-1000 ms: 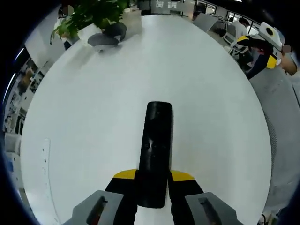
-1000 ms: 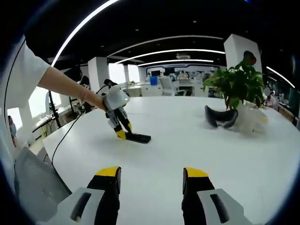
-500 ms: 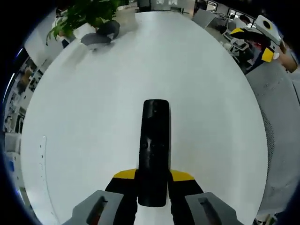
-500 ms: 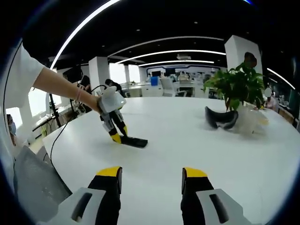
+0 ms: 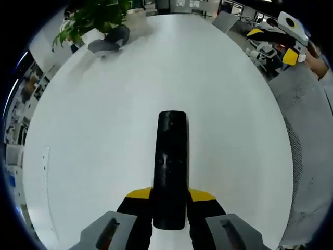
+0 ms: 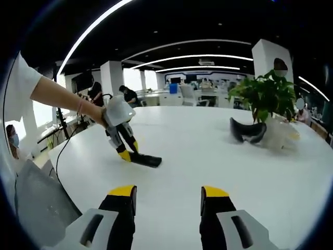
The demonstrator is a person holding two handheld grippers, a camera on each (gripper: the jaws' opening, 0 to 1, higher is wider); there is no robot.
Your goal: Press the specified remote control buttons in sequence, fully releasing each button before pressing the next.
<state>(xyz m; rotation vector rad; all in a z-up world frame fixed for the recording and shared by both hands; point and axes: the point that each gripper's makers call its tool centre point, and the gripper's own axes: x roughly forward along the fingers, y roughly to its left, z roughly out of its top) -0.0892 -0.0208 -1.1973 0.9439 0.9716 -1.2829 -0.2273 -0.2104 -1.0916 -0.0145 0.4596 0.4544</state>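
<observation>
A long black remote control (image 5: pixel 170 166) lies flat on the white round table (image 5: pixel 104 130), its near end clamped between the yellow-tipped jaws of my left gripper (image 5: pixel 169 195). In the right gripper view the same remote (image 6: pixel 145 160) rests on the table with the left gripper (image 6: pixel 124 152) shut on its left end, held by a person's hand. My right gripper (image 6: pixel 168 194) hovers open above the table's near side, well short of the remote, with nothing between its fingers. It also shows at the top right in the left gripper view, as the right gripper (image 5: pixel 281 37).
A potted green plant (image 6: pixel 268 96) and a dark curved headset-like object (image 6: pixel 248 131) stand at the table's far right. A grey mesh chair (image 5: pixel 307 135) sits beside the table edge. A cable (image 6: pixel 70 151) trails over the table's left side. Office desks and people fill the background.
The left gripper and the remote have slid a little to the left across the table in the right gripper view. The right gripper stays open and nearly still.
</observation>
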